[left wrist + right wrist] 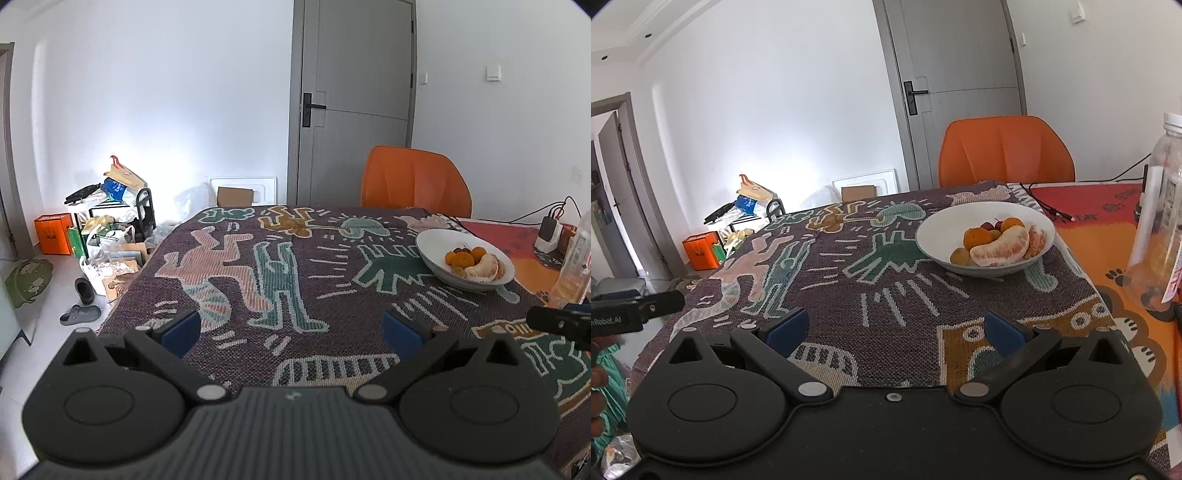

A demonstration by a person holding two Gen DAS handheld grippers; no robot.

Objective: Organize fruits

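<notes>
A white bowl (934,225) stands on the patterned tablecloth at the right of the table. It holds oranges (975,236), peeled pomelo segments (1001,251), small green fruit (960,256) and dark red fruit (988,225). The bowl also shows in the left wrist view (432,240). My right gripper (894,328) is open and empty, above the cloth short of the bowl. My left gripper (291,328) is open and empty over the middle of the table, left of the bowl.
A clear plastic bottle (1160,221) stands right of the bowl. An orange chair (1004,151) is behind the table. A charger with cables (548,227) lies at the far right. Bags, boxes and slippers (79,314) clutter the floor at left.
</notes>
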